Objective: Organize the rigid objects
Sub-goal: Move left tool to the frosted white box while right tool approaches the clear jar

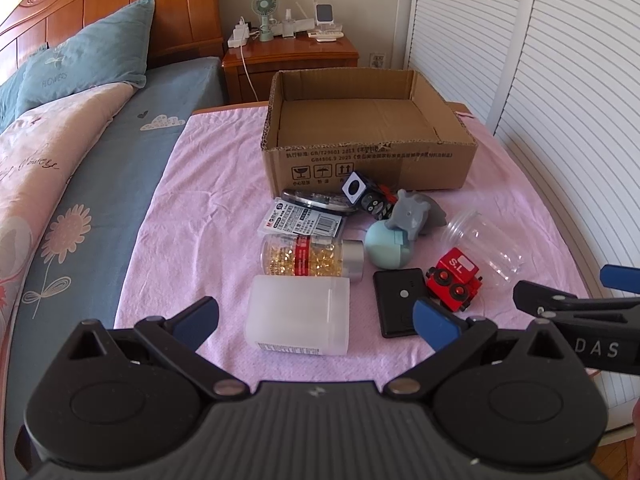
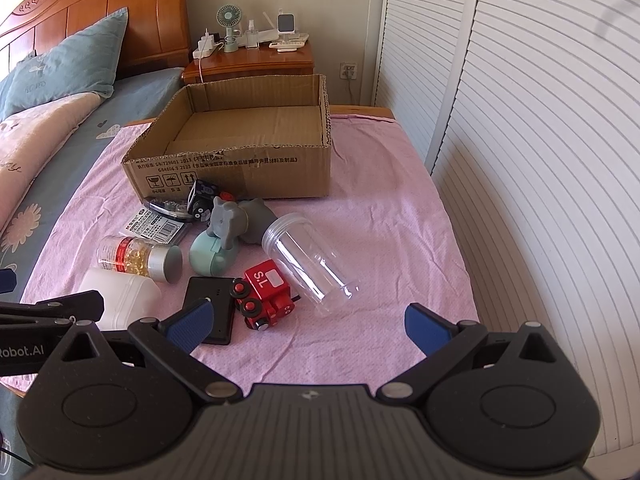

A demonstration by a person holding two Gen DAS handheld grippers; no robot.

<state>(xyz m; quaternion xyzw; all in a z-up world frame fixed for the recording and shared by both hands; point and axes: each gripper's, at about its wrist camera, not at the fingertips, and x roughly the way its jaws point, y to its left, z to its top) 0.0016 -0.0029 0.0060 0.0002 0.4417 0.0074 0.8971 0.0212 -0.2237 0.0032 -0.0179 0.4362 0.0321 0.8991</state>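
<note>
Left to right on a pink cloth, a scatter of small things lies before an open cardboard box. Nearest the left gripper, whose jaws stand wide and hold nothing, a frosted white container lies on its side, just ahead between the blue pads. Beyond it lies a capsule bottle, then a printed packet. A black device lies flat beside the container, partly behind the left gripper's right pad. A teal egg-shaped case sits under a grey elephant toy. A red toy train touches the black device, and a clear jar lies tipped just right of it. The right gripper, also spread wide and empty, hovers near the train and jar.
</note>
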